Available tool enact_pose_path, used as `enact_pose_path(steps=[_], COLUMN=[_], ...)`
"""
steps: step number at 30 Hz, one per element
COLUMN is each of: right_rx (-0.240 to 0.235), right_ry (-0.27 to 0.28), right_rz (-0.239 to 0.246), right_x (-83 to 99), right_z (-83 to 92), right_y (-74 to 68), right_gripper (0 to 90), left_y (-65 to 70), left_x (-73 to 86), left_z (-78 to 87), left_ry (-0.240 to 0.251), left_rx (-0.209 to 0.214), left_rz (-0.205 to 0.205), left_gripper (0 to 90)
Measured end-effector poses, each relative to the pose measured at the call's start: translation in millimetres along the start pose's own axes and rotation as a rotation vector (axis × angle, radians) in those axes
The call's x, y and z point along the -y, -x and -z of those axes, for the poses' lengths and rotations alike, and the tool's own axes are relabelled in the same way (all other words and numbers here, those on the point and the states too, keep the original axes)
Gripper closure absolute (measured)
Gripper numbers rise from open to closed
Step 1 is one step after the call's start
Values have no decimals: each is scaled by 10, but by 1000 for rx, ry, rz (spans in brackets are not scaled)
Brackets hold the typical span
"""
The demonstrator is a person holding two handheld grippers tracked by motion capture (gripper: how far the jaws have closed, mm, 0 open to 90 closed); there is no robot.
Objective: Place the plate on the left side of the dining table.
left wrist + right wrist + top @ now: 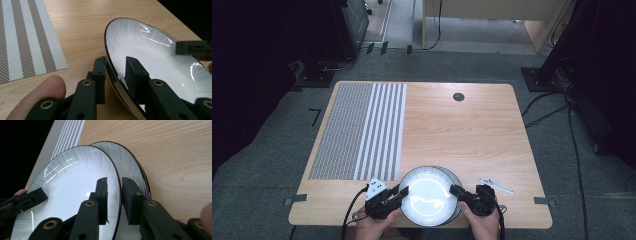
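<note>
Two grippers on the top plate at the worktop's near edge

I see a round glossy white plate with a thin dark rim (428,194), tilted above a second matching white plate (136,173) under it, at six o'clock on the pale wooden worktop (462,135). My left gripper (115,72) straddles the top plate's rim at its nine o'clock, one finger (100,75) under and one over, lying close against it. My right gripper (114,192) straddles the rim at three o'clock; its fingers look slightly spread, and I cannot tell whether they press. At the worktop's ten o'clock lies a grey-and-white striped woven placemat (359,131). A small dark round disc (458,97) sits at twelve o'clock, a thin white strip (496,185) at four o'clock.
</note>
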State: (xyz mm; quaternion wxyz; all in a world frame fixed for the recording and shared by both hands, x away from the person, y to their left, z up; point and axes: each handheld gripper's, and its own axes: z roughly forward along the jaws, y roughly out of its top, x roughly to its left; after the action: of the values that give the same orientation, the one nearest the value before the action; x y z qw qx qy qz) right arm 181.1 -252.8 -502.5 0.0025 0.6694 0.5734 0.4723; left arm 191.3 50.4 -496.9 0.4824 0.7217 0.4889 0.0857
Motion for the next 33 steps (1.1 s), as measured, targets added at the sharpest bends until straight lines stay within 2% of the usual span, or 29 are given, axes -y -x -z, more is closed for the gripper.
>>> enact_pose_path(steps=[3, 6, 9, 13, 16, 20, 25, 26, 33], right_rx=[58, 102, 107, 58, -11, -15, -28, -36, -55], right_ry=[-27, -43, -35, -20, -21, -5, -2, -3, -7], right_rz=[52, 89, 63, -31, -143, -158, -149, -146, -133], right_x=[38, 90, 98, 90, 82, 85, 61, 38, -50], right_z=[11, -6, -30, -28, -9, 1, 21, 37, 57], right_y=[-80, -133, -144, -71, 15, 1, -45, -74, -129], right_gripper=[739, 756, 785, 830, 856, 858, 857, 857, 856], left_y=[12, 7, 12, 4, -6, -11, -25, -15, -5], left_x=[8, 7, 12, 13, 3, -18, -74, -114, -171], left_z=[1, 1, 4, 10, 16, 30, 76, 106, 148], left_ry=[22, 29, 35, 40, 38, 27, 26, 32, 33], left_rx=[-17, -14, -19, -20, -11, -10, -8, -11, -18], left_rz=[0, 17, 30, 35, 40, 36, 48, 30, 21], left_gripper=[737, 756, 760, 764, 769, 772, 790, 790, 789])
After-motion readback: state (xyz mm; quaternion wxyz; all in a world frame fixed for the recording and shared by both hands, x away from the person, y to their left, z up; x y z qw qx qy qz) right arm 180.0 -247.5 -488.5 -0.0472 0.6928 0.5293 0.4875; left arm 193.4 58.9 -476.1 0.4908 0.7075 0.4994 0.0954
